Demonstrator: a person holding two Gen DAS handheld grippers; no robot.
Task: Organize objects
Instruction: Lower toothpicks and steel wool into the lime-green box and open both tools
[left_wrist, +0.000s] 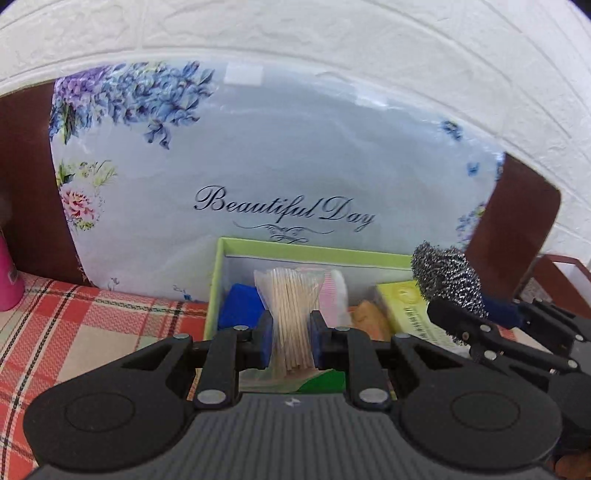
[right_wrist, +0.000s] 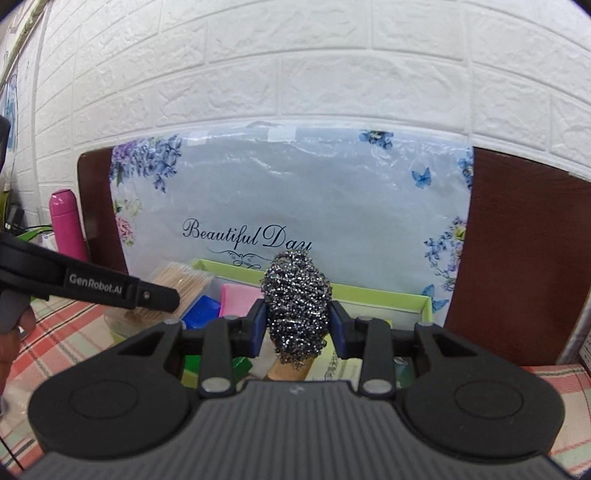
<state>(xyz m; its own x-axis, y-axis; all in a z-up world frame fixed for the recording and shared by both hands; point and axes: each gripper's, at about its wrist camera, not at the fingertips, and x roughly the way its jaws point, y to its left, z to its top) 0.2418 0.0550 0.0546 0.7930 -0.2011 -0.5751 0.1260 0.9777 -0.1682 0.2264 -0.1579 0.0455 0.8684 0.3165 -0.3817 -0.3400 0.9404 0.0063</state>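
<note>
White embossed brick wall (right_wrist: 295, 74) behind, red plaid cloth (left_wrist: 74, 325) below, flowered "Beautiful Day" package (left_wrist: 280, 166) propped upright against the wall. Just in front, green-rimmed box (left_wrist: 314, 249) with small items inside. Left gripper (left_wrist: 291, 332) clamped on bag of toothpicks (left_wrist: 293, 306), raised over the box. Right gripper (right_wrist: 297, 325) clenched on steel-wool scourer (right_wrist: 297, 299), likewise above the box. Pink bottle (right_wrist: 66, 221) off left.

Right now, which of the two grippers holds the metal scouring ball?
The right gripper holds it: its blue pads clamp the steel wool ball. The left gripper grips a clear bag of wooden toothpicks instead.
</note>
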